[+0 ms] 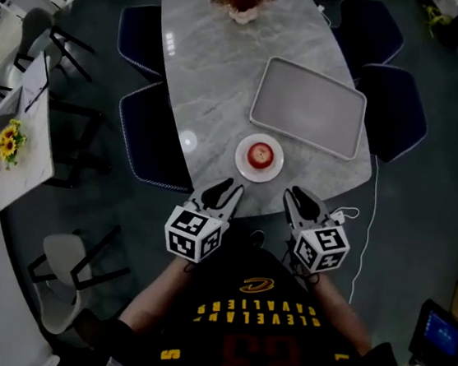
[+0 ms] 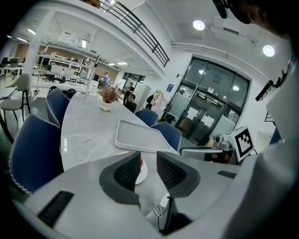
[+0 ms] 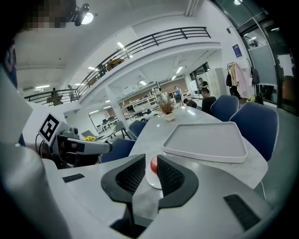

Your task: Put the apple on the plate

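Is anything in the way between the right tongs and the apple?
No, nothing visible. The apple already sits on the plate, and only bare table lies between it and the open, empty right tongs. The tray lies beyond it.

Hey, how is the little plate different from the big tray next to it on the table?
The plate is round; the tray is rectangular with rounded corners. The plate is clearly smaller than the tray. The plate holds the apple, while the tray holds nothing. The plate lies nearer the person's edge of the table, the tray farther in. Both are pale and lie flat.
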Demonstrator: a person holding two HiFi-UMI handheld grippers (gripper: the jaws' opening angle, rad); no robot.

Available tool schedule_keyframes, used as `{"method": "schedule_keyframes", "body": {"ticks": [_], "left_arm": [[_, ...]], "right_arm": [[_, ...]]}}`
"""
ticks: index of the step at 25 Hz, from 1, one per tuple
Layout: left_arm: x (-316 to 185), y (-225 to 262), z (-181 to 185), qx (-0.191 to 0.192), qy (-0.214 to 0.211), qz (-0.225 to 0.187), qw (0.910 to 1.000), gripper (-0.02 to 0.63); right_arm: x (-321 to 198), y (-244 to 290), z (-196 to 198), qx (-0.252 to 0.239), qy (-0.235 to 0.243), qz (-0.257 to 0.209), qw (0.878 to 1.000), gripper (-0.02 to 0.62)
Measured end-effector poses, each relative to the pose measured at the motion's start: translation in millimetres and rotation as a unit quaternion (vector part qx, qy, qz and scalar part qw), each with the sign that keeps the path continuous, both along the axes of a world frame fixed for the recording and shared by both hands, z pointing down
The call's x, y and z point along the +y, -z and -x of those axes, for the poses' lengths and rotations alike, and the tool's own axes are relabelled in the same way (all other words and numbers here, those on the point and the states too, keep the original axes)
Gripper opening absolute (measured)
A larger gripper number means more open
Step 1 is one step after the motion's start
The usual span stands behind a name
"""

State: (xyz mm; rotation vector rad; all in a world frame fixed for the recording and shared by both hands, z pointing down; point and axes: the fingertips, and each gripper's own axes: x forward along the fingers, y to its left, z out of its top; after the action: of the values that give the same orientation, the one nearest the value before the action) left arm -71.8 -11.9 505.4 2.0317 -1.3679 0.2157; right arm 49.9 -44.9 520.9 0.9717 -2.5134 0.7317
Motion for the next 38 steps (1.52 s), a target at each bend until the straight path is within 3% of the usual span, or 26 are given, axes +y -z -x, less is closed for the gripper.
{"method": "schedule_keyframes", "body": {"ticks": [9,11,19,28,33,38], "left_arm": [[-32,-55,25,0.008,-0.009,0.069,0.9975,0.097],[-41,-72,21,0.011,-0.019,0.087,0.9960,0.138],[-62,-131,35,0.009,-0.031,0.156,0.9872,0.138],[-47,-163,50,0.020,-0.006,0.208,0.9779,0.138],[-71,-191,30,0.033,0.021,0.248,0.9680,0.138],[-74,-200,26,0.040,0.040,0.268,0.9618,0.138]], "right_arm": [[-29,-45,15,0.046,-0.022,0.048,0.998,0.071],[-39,-59,9,0.054,-0.033,0.057,0.996,0.087],[-58,-109,9,0.082,-0.053,0.107,0.989,0.087],[-47,-147,14,0.081,-0.047,0.169,0.981,0.087],[-77,-179,-3,0.066,-0.030,0.222,0.972,0.087],[-83,-193,4,0.044,-0.025,0.259,0.965,0.087]]}}
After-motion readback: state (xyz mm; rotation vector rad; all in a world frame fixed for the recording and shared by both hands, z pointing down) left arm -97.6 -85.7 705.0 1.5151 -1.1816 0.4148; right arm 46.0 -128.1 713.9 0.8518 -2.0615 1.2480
